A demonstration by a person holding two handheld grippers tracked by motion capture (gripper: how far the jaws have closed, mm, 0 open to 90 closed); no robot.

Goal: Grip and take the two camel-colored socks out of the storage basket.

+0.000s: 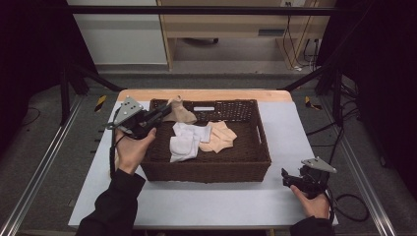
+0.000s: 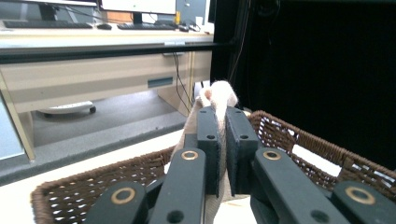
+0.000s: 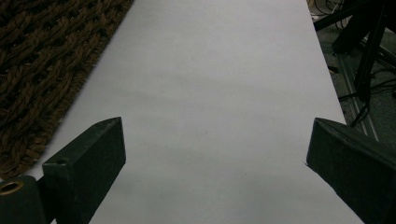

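A dark brown wicker basket [image 1: 211, 169] stands in the middle of the table. My left gripper [image 1: 164, 112] hangs over its far left corner, shut on a beige sock [image 1: 181, 114] that dangles into the basket. In the left gripper view the black jaws pinch the sock [image 2: 222, 95], whose tip pokes out above them, with the basket rim [image 2: 299, 135] behind. Inside the basket lie a white sock [image 1: 186, 142] and a peach sock [image 1: 220, 136]. My right gripper [image 1: 289, 176] rests low at the table's front right, its jaws wide apart over bare table [image 3: 210, 93].
The table has a white top [image 1: 290, 132] with free room right of the basket and in front of it. A wooden strip [image 1: 206, 94] edges the far side. Dark frame posts stand at both sides, with cables on the floor at right.
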